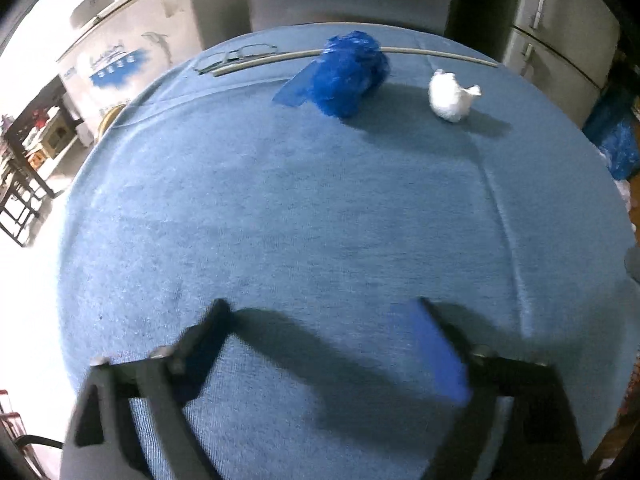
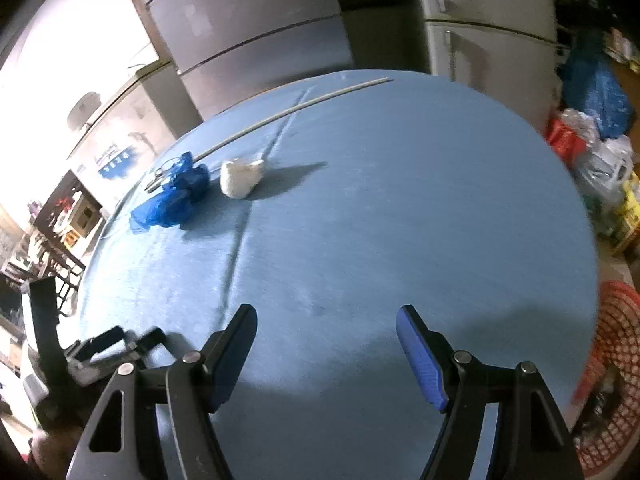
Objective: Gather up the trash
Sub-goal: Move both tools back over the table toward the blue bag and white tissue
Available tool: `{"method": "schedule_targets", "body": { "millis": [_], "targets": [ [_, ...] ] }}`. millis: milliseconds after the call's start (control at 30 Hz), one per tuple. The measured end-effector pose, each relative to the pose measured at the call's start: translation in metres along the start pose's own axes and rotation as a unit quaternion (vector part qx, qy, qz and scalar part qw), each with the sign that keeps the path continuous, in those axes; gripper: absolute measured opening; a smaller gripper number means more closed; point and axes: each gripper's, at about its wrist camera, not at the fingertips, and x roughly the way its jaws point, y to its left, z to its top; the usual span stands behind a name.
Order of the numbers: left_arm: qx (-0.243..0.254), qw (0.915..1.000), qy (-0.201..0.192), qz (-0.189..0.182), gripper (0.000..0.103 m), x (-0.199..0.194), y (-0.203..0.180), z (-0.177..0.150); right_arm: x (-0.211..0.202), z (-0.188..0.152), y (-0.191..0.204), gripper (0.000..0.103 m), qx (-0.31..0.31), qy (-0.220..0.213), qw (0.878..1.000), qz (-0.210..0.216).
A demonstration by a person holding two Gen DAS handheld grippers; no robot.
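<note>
Nearest in each view were the tongs. The left gripper [image 1: 320,308] was spread wide and held nothing. The right gripper [image 2: 326,316] was spread wide too, with nothing between its blue pads. Both hung over the near part of the table [image 1: 304,220] with its blue cloth. So the job looked like it had not begun. Far across the cloth lay the trash, not yet picked up: a crumpled blue plastic bag [image 1: 344,72] and, just beside it, a white paper ball [image 1: 452,96]. Behind them lay a long thin stick [image 1: 440,53] and a pair of glasses [image 1: 236,56]. Only the right view showed a red basket [image 2: 612,380] beside the table, maybe for the trash, and the left gripper low on its left side. The glasses were plain only in the left view
</note>
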Motion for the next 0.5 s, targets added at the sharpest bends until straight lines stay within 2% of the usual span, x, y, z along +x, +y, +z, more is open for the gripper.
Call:
{"method": "schedule_targets", "body": {
  "millis": [33,367,500],
  "targets": [
    [-0.01,0.9999,-0.002,-0.001,0.103,0.001,0.005,-0.001,0.005,0.004,0.003,0.076,-0.003,0.001,1.0,0.0],
    [-0.016,0.9989,-0.044,0.003,0.103,-0.003,0.003,-0.011,0.059,0.052,0.031,0.076,-0.012,0.015,1.0,-0.005],
    [-0.012,0.999,-0.043,0.0,0.103,0.0,0.003,-0.009,0.087,0.075,0.053,0.076,-0.029,0.021,0.999,-0.005]
  ]
}}
